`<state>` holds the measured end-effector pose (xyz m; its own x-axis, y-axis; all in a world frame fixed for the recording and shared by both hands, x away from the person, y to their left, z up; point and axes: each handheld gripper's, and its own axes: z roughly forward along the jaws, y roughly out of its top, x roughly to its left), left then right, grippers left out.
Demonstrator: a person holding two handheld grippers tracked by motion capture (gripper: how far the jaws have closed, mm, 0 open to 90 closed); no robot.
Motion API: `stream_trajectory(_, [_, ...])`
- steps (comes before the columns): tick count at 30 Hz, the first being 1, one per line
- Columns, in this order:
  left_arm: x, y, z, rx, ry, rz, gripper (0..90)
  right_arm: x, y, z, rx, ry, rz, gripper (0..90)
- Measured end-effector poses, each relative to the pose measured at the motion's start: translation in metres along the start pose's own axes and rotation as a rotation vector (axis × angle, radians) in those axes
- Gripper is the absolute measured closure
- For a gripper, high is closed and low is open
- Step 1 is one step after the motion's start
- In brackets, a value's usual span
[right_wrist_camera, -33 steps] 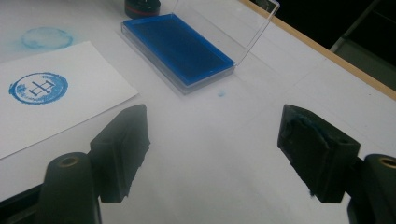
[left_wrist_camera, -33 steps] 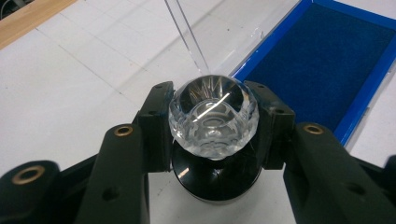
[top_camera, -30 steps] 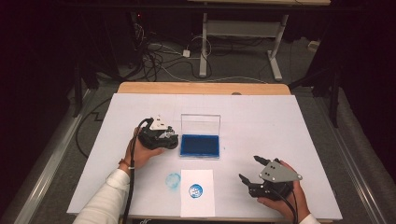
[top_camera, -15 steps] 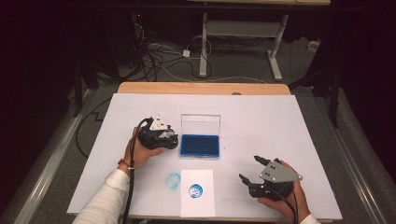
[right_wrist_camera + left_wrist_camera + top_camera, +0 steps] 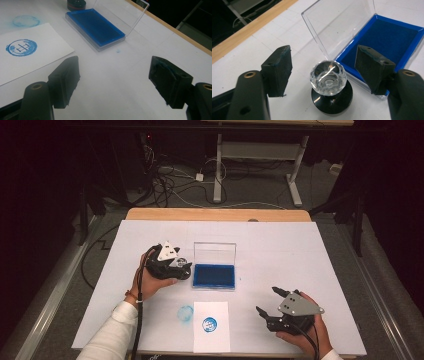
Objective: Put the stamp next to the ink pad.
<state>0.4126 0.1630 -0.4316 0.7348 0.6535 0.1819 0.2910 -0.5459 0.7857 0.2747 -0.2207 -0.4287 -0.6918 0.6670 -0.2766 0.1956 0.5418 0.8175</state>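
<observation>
Left gripper [image 5: 325, 72] jaws just opened, pads clear of the stamp [image 5: 328, 78] standing upright between them on the table [image 5: 310, 255] beside the ink pad [image 5: 387, 40]; right gripper [image 5: 115, 82] open, empty.

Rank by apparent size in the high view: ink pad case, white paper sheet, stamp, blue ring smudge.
1. Ink pad case, open lid included
2. White paper sheet, close to the case
3. Stamp and blue ring smudge: look alike, stamp partly hidden, unranked
</observation>
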Motion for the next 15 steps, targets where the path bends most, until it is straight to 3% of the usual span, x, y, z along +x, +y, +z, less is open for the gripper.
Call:
stream_trajectory(5, [-0.0016,0.001,-0.0004,-0.012,0.017,-0.009,18.3,-0.0002,0.0,-0.0003,-0.002,-0.003,0.001,25.0])
stream_trajectory(15, [-0.008,0.0056,-0.0047,-0.028,0.039,0.041,15.4,-0.0001,0.0001,-0.0004,-0.004,-0.001,0.0,24.8])
